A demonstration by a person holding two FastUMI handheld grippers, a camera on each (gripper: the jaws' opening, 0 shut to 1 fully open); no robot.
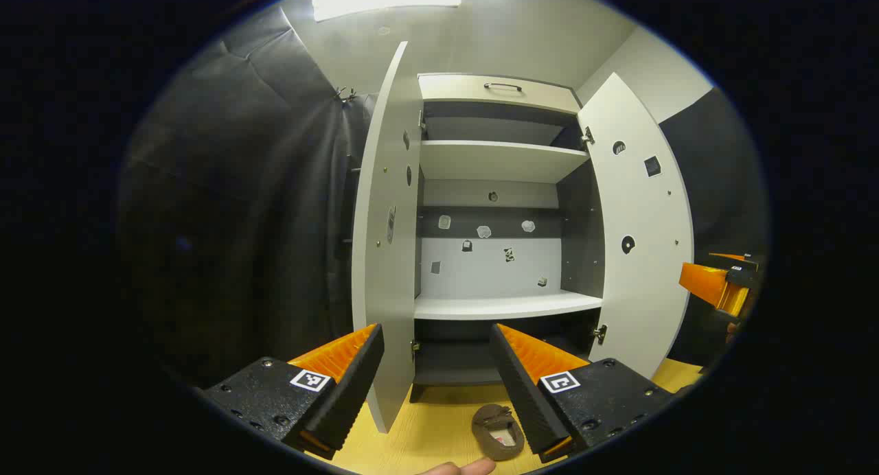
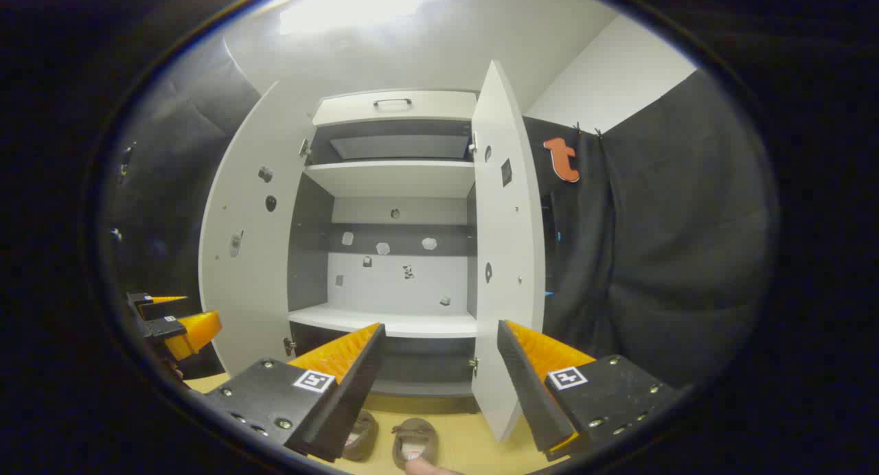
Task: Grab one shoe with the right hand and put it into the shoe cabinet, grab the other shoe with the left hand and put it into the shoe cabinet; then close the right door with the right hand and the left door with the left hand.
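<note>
before the open shoe cabinet (image 2: 395,255), both shoes (image 2: 414,443) lay on the floor (image 2: 467,447) near the left gripper (image 1: 436,375) and right gripper (image 2: 439,375), fingers spread, empty.

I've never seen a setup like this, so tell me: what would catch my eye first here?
Straight ahead stands a tall white cabinet with both doors swung wide and its shelves bare. On the wooden floor in front of it lie two brown shoes, not yet picked up. Low in each view the left gripper and the right gripper are open, holding nothing.
</note>
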